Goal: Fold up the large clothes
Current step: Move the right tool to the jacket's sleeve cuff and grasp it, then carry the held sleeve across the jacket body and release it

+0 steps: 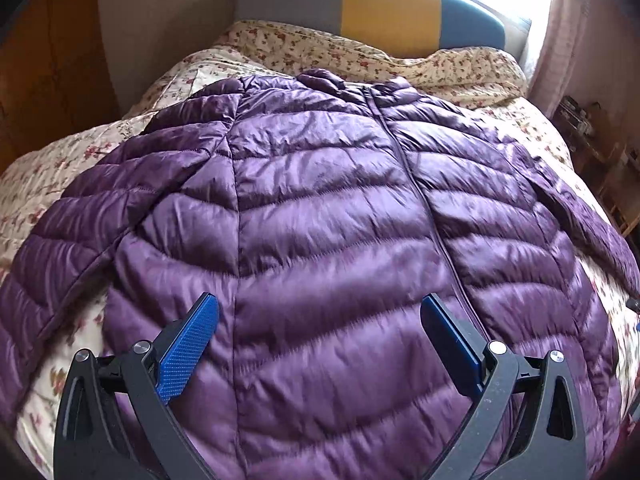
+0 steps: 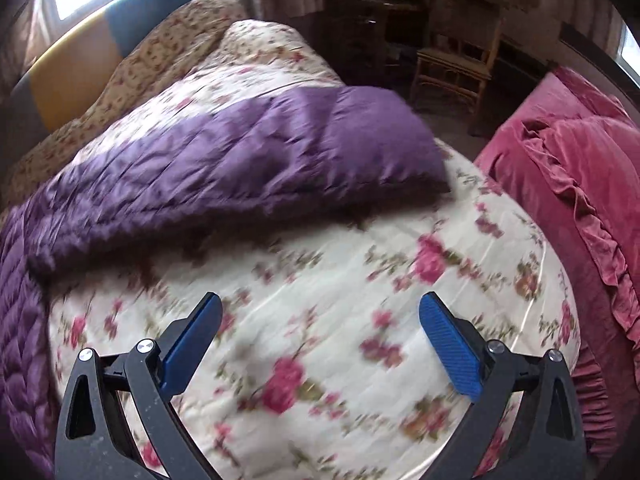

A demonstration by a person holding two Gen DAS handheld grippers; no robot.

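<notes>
A purple quilted down jacket (image 1: pixel 320 208) lies spread flat, front up and zipped, on a floral bedspread (image 1: pixel 52 176). Its collar points toward the headboard and both sleeves lie out to the sides. My left gripper (image 1: pixel 320 312) is open and empty, hovering over the jacket's lower hem area. In the right wrist view the jacket's right sleeve (image 2: pixel 248 152) stretches across the bedspread (image 2: pixel 340 280). My right gripper (image 2: pixel 320 312) is open and empty, over bare bedspread in front of the sleeve, not touching it.
A grey, yellow and blue headboard (image 1: pixel 380 4) and a floral pillow (image 1: pixel 400 52) are at the bed's far end. A pink ruffled cover (image 2: pixel 580 184) lies right of the bed. A wooden chair (image 2: pixel 456 68) and dark shelves (image 2: pixel 360 12) stand beyond.
</notes>
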